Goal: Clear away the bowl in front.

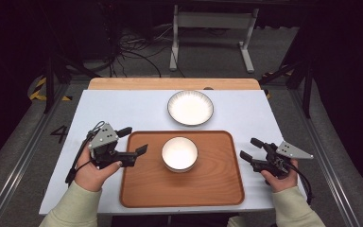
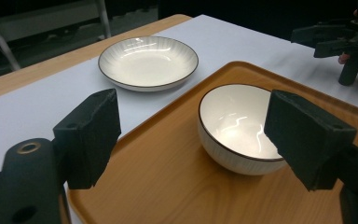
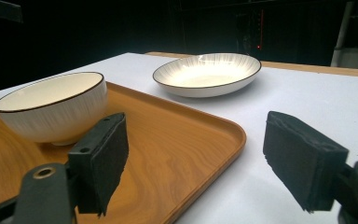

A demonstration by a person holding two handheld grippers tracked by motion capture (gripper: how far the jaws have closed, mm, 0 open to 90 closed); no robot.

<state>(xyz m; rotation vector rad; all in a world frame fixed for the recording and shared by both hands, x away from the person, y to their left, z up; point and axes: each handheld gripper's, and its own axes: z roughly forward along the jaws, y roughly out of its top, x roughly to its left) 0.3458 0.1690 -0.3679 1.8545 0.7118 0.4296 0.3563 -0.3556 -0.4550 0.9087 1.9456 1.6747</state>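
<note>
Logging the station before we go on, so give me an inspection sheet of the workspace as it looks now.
Surface: white tabletop with a wooden back edge.
Job's things: white deep bowl upright on the orange-brown wooden tray; white shallow ribbed plate behind the tray.
Clutter: nothing seen.
Grippers: left gripper open at the tray's left edge; right gripper open, right of the tray; both empty.
Cables: black cable trailing from the left gripper.
Surroundings: dark floor, cables, grey metal stand.

One wooden tray (image 1: 182,189) lies on the table. One white bowl (image 1: 179,153) stands on the tray; one white plate (image 1: 190,108) lies just beyond the tray. Two handheld grippers flank the tray: left gripper (image 1: 136,140), right gripper (image 1: 249,148).
</note>
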